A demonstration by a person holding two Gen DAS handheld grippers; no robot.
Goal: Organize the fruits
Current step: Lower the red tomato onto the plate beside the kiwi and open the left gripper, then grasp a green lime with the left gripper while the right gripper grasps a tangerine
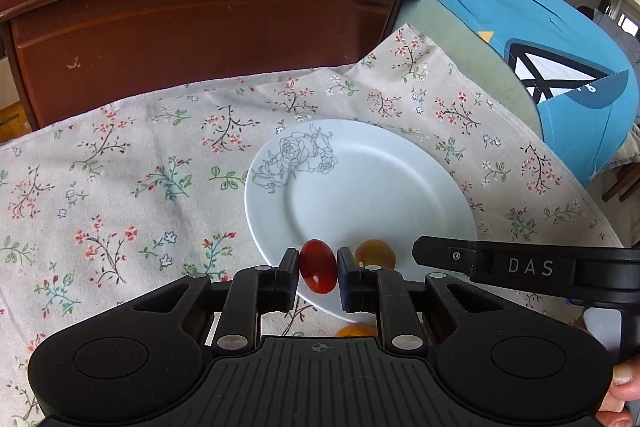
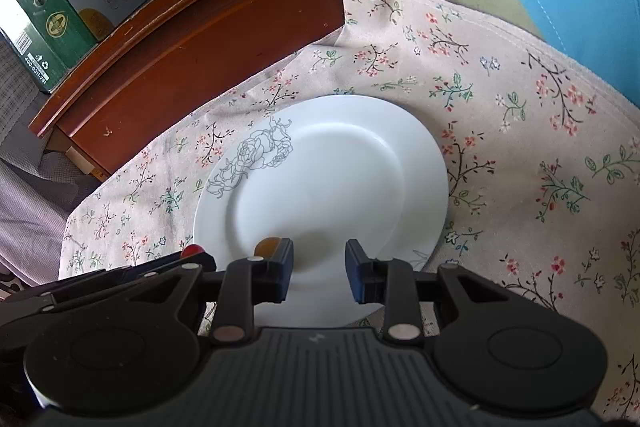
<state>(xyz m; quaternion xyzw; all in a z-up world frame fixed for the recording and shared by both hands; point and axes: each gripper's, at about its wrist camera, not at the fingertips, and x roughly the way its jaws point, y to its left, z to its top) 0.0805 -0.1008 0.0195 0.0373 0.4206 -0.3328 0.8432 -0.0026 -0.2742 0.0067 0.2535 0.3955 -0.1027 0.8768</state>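
1. The floral-print linen tablecloth [image 2: 520,99] covers the work surface. Its far edge runs along a dark brown wooden cabinet [image 1: 200,27], with wide bare cloth to the plate's left and right for moving.
2. The round white ceramic plate with a grey rose drawing [image 1: 380,187] is almost empty, so sorting looks barely begun.
3. The left gripper [image 1: 318,269] pinches a small red oval tomato-like fruit [image 1: 318,267] over the plate's near rim.
4. The right gripper [image 2: 318,267] stands slightly spread and empty above the plate, close beside the left one.
5. A small amber round fruit [image 1: 374,253] lies on the plate's near side; another orange fruit [image 1: 356,330] waits below, off the plate.
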